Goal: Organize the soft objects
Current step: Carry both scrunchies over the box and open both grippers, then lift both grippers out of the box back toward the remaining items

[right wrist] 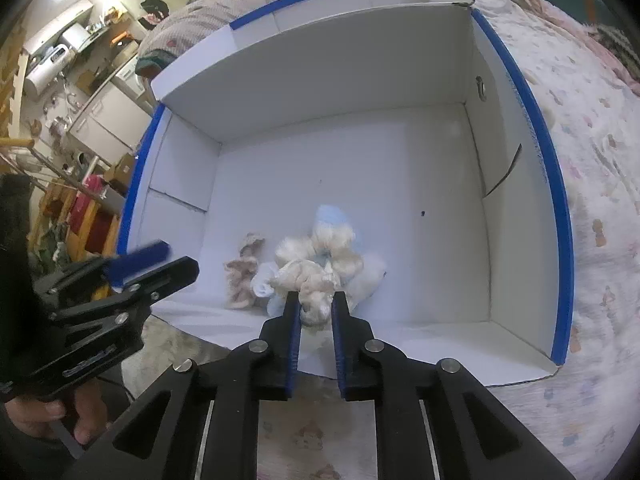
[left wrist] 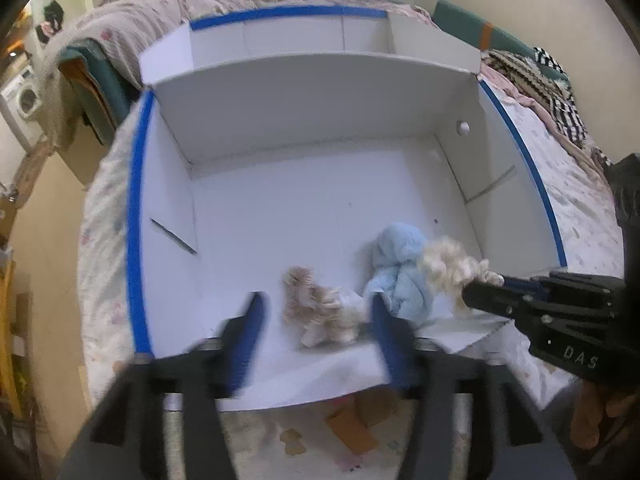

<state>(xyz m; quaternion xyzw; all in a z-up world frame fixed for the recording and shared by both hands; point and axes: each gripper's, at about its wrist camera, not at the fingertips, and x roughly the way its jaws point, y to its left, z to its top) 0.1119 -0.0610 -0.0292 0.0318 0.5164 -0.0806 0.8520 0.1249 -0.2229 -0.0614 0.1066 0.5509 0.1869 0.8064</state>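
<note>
The step in hand looks like the placing of a third toy into the large white cardboard box with blue-taped rims point(right wrist: 558, 216), which sits open on the floral-printed bed point(right wrist: 592, 184). The right claw point(right wrist: 316, 306) is closed on a cream, curly-furred plush toy point(right wrist: 316, 268), its blue-padded fingers point(right wrist: 294, 320) pinching one end of the toy while the rest hangs over the near part of the box floor. Directly behind that toy lies a pale blue plush toy point(left wrist: 400, 268), and just to its left a beige-brown furry plush toy point(left wrist: 320, 308) rests on the box floor, touching or nearly touching the blue one (motion blur makes the contact hard to judge).

The left claw point(left wrist: 316, 336) hangs wide open and empty above the near edge of the box, straddling the beige-brown toy without touching it.

The next move probably calls for the right claw to lower the cream toy beside the blue one and then spread its fingers. Since the fur is soft and clingy, the release may need a clear lift away afterwards.
</note>
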